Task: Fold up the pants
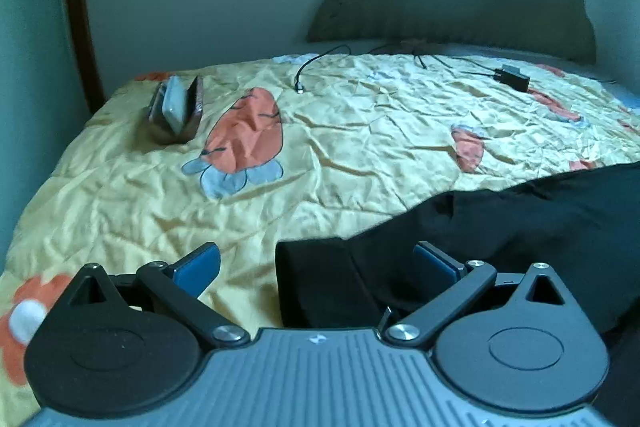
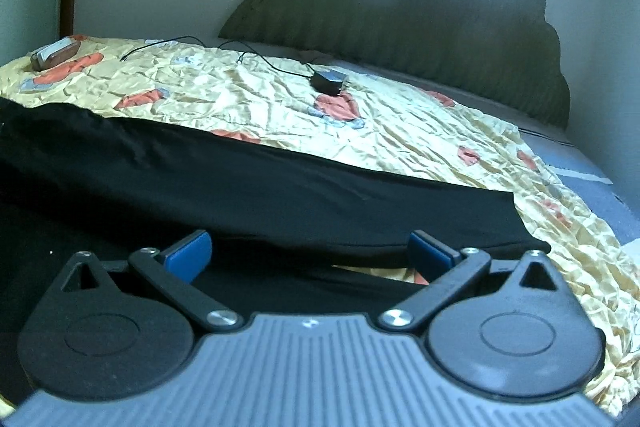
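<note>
Black pants (image 1: 520,223) lie across a yellow quilt with carrot prints (image 1: 320,131). In the left wrist view one square end of the pants (image 1: 316,279) rests between my left gripper's (image 1: 320,265) blue pads, which stand wide apart and touch nothing. In the right wrist view the pants (image 2: 248,187) stretch from the left edge to a hem at the right (image 2: 520,227). My right gripper (image 2: 310,253) hovers over that lower edge, open, with the cloth beneath and between its fingers but not pinched.
A brown case holding a pale phone (image 1: 178,109) stands on the quilt at the far left. A black cable (image 1: 316,65) and a black charger block (image 1: 512,77) lie near the dark headboard (image 1: 452,7). The bare grey mattress edge (image 2: 592,171) shows at the right.
</note>
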